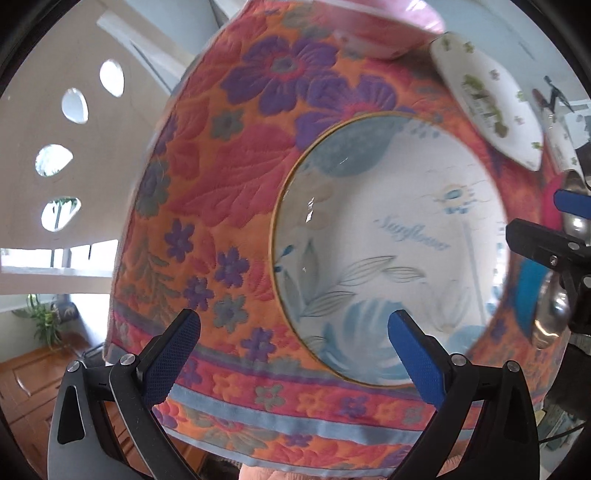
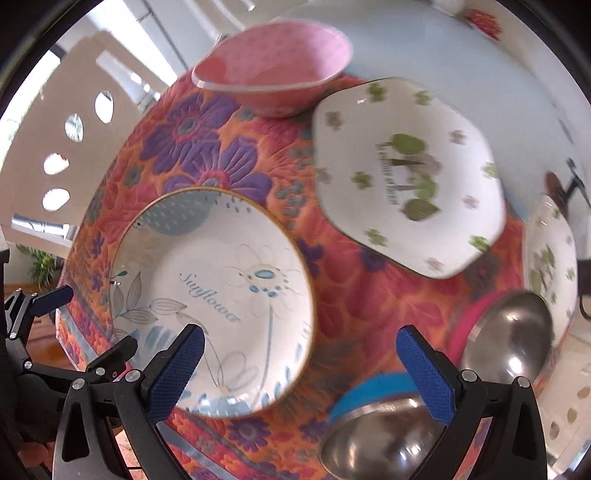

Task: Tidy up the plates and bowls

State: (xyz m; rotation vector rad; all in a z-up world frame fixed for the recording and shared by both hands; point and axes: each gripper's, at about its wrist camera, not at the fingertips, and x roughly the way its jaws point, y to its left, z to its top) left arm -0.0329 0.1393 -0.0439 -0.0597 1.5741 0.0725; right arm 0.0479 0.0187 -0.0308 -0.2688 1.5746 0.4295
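Note:
A round white plate with blue flowers and the word "Sunflower" lies on an orange floral cloth. My left gripper is open and empty, just before the plate's near rim. My right gripper is open and empty over the plate's right edge. Beyond lie a pink bowl, a white hexagonal plate with green trees, a second tree-patterned dish, and two steel bowls, one with a blue rim and one with a pink rim.
The cloth's near edge hangs over the table front. A white wall with oval cut-outs and a potted plant stand at left. The right gripper shows at the left wrist view's right edge; the left gripper shows at the right view's left edge.

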